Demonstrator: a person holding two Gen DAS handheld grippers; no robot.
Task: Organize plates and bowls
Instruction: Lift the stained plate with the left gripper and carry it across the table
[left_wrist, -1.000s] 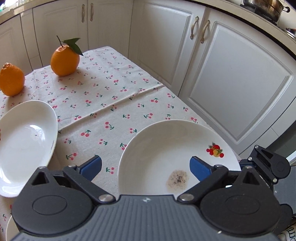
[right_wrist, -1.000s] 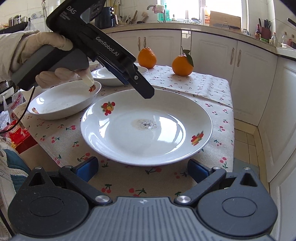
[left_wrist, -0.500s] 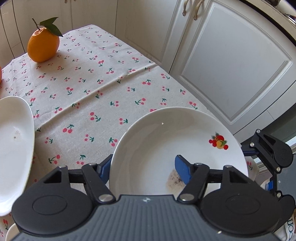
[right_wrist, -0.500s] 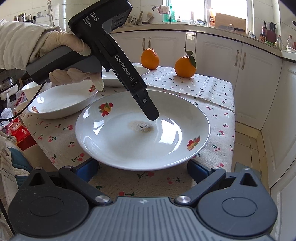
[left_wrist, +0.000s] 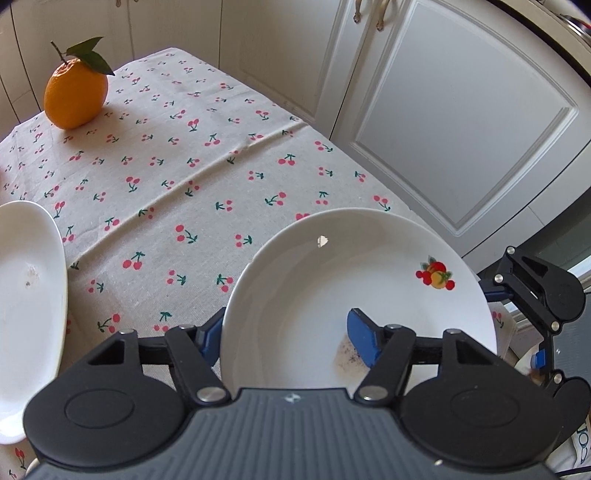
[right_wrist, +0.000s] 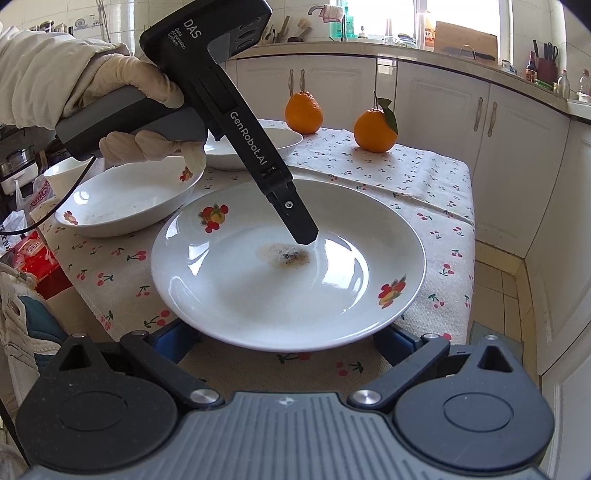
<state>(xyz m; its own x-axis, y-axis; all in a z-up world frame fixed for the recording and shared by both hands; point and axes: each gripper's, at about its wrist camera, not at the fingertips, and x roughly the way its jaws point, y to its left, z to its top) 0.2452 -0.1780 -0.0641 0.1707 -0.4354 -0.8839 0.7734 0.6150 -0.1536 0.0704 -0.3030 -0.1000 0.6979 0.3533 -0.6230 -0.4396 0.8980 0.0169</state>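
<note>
While dishes lay unstacked, left gripper (left_wrist: 286, 341) had just closed across stained plate (left_wrist: 369, 269) rim; right gripper (right_wrist: 288, 341) gaped, empty.

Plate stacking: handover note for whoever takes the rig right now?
Left claw: just been closing on the plate rim, one finger in the well, one outside; grip looks made.
Right claw: open, at the plate's near edge.
Beyond it: bowl, dish, small bowl, unstacked.
Done: nothing stacked yet.
Left: lift plate, stack the lot.
</note>
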